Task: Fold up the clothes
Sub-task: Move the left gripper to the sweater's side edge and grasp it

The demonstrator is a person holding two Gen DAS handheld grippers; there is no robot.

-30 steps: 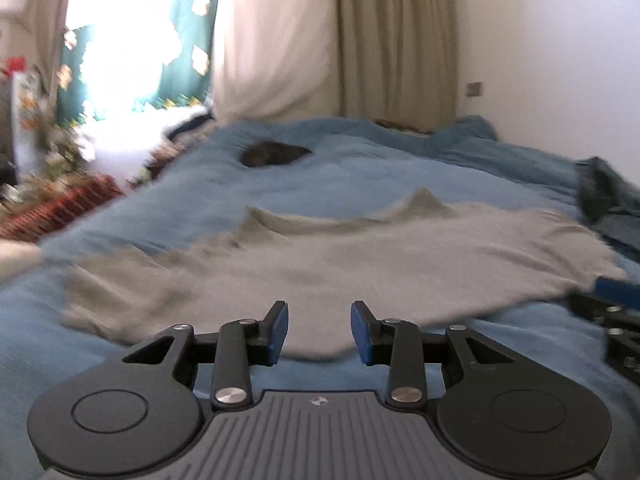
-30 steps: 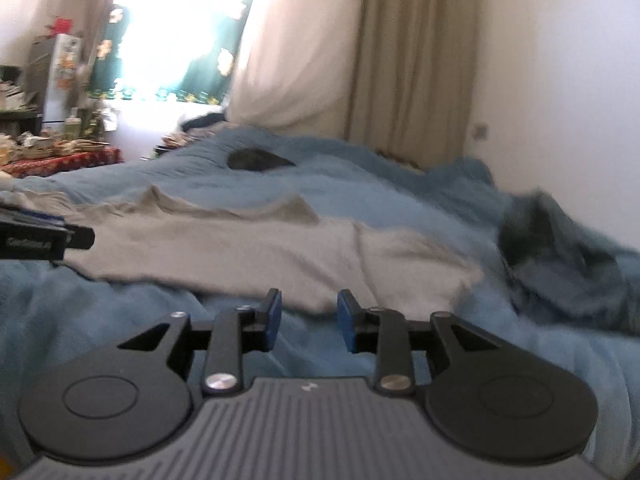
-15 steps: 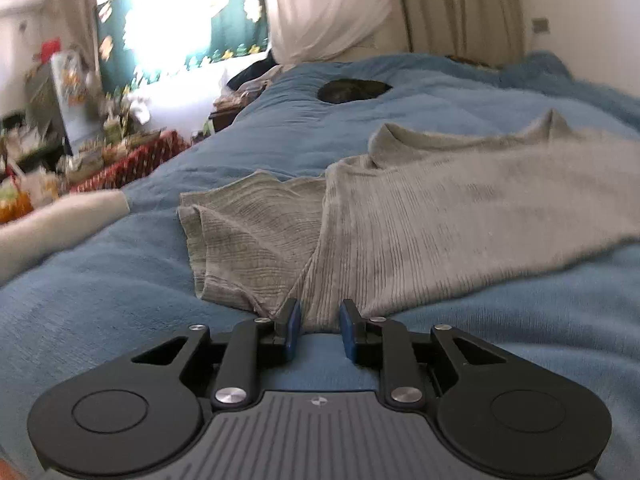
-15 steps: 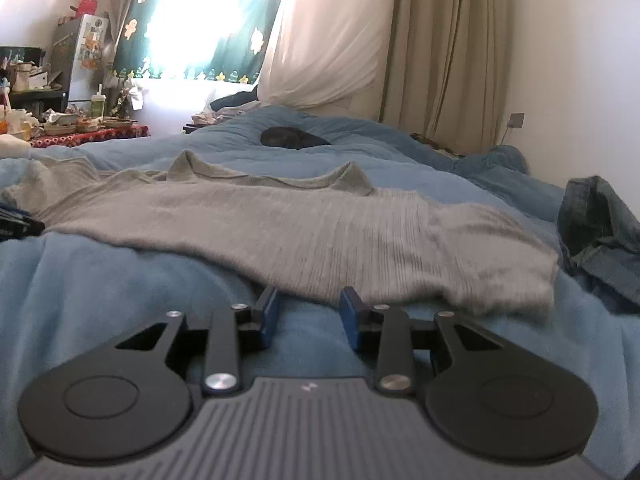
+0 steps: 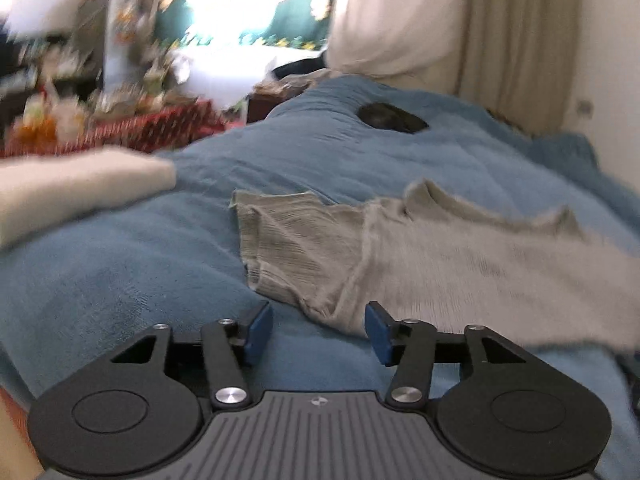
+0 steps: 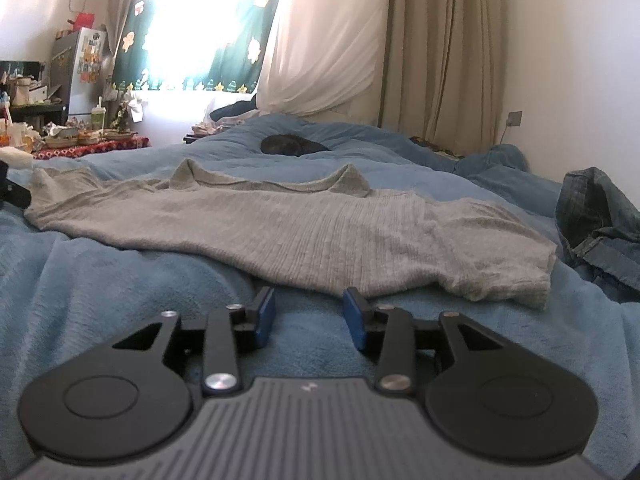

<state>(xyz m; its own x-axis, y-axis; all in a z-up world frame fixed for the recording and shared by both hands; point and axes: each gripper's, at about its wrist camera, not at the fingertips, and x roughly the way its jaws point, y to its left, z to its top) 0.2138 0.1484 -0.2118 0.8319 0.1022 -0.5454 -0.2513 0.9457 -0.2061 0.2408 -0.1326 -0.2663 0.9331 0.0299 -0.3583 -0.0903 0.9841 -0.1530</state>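
A grey ribbed short-sleeved top (image 6: pixel 288 228) lies spread flat on the blue blanket (image 6: pixel 100 280), collar toward the far side. In the left wrist view its left sleeve (image 5: pixel 288 248) lies just ahead of my left gripper (image 5: pixel 318 330), which stands open and empty, low over the blanket near the sleeve's underarm corner. My right gripper (image 6: pixel 310 316) is open and empty too, just short of the top's near hem, with the right sleeve (image 6: pixel 504 264) off to its right. A bit of the left gripper (image 6: pixel 12 194) shows at the far left edge of the right wrist view.
Crumpled blue jeans (image 6: pixel 600 224) lie on the bed at the right. A dark object (image 6: pixel 290 145) rests far back on the blanket. A cream fluffy cloth (image 5: pixel 76 188) lies at the left. A cluttered table with a red cloth (image 6: pixel 92 146) stands beyond the bed, under a bright window.
My left gripper has opened wider and drawn back slightly from the sleeve's corner, with the view swinging left. The right gripper's jaws have opened a little; it has barely moved.
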